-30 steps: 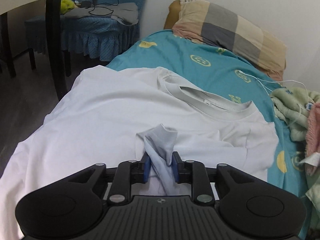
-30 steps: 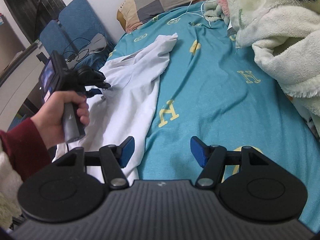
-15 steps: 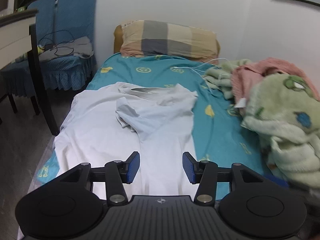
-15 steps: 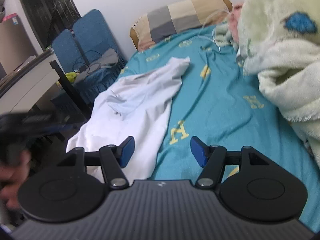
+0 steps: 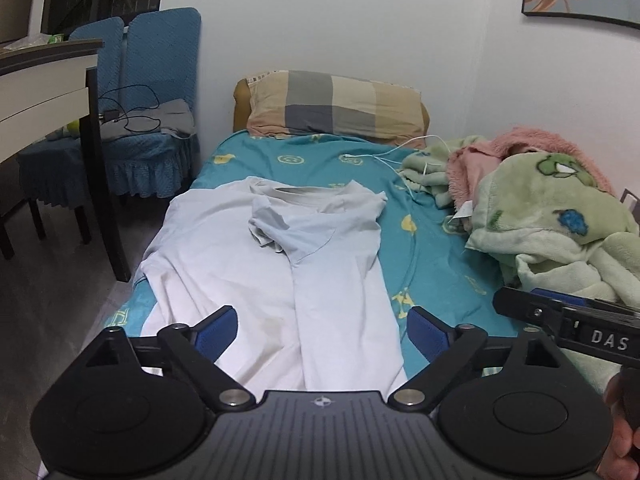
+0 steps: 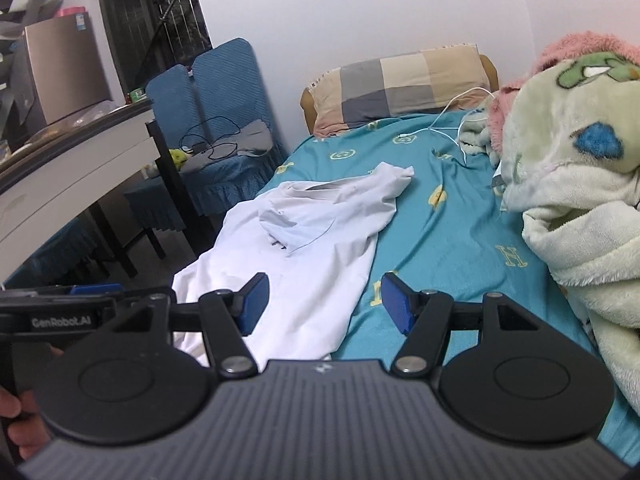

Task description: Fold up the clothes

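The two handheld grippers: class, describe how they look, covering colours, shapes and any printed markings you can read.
Both grippers, left and right, are black, with blue pads on the jaws, angular linkage arms fixed by silver pivot screws, two round discs and a ribbed grey centre plate bearing a small crosshair mark. Seen from the other wrist's view, the right one's side shows white letters "DAS", the left one's "GenRobot.AI".

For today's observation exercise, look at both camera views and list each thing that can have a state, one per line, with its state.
Left gripper: open, holding nothing.
Right gripper: open, holding nothing.
White T-shirt: lying flat on the bed, one sleeve folded in over the chest.
Pillow: at the head of the bed, against the wall.
Blankets: bunched in a heap, unfolded.
White cable: loose across the sheet.
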Available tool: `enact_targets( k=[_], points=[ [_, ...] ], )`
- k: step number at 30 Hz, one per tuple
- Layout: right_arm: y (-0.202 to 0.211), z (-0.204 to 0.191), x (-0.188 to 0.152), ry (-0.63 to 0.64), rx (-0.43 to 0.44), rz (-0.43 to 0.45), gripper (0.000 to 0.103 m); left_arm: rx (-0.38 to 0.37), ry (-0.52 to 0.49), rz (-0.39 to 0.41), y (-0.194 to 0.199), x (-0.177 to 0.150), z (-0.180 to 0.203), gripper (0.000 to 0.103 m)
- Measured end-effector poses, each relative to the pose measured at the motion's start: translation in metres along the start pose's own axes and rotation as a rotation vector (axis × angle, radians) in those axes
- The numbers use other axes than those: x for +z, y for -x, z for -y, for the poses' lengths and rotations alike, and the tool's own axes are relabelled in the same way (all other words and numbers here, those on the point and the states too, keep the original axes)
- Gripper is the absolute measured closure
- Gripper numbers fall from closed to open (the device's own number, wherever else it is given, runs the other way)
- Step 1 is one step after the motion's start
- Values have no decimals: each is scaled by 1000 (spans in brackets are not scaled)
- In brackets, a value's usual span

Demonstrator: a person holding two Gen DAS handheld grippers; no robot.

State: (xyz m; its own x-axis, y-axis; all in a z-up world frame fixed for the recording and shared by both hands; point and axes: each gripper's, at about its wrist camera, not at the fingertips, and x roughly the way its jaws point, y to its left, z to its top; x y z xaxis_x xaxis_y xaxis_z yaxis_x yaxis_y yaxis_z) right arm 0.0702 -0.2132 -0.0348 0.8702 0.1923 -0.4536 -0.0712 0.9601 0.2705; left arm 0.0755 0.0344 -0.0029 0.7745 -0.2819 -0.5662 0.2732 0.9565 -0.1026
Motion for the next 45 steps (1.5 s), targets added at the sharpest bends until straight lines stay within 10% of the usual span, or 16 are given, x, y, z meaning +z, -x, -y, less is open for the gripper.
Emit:
enact_targets(
  k=[13,23,37,45],
  points=[
    [-63,-42,40,127,109,-112,39,14,8,49,23,25,-66,6],
    [-248,-186,83,442,358,-332,40,-43,144,-60,-16,-2,-145,7],
    [-452,-371,-36,1077,365,-751,46,-82,395,-107,-83,-27,-233,11],
    [-474,-381,-58,1191,235,-803,97,-62,405,-127,-97,-29,-229,12]
  ],
)
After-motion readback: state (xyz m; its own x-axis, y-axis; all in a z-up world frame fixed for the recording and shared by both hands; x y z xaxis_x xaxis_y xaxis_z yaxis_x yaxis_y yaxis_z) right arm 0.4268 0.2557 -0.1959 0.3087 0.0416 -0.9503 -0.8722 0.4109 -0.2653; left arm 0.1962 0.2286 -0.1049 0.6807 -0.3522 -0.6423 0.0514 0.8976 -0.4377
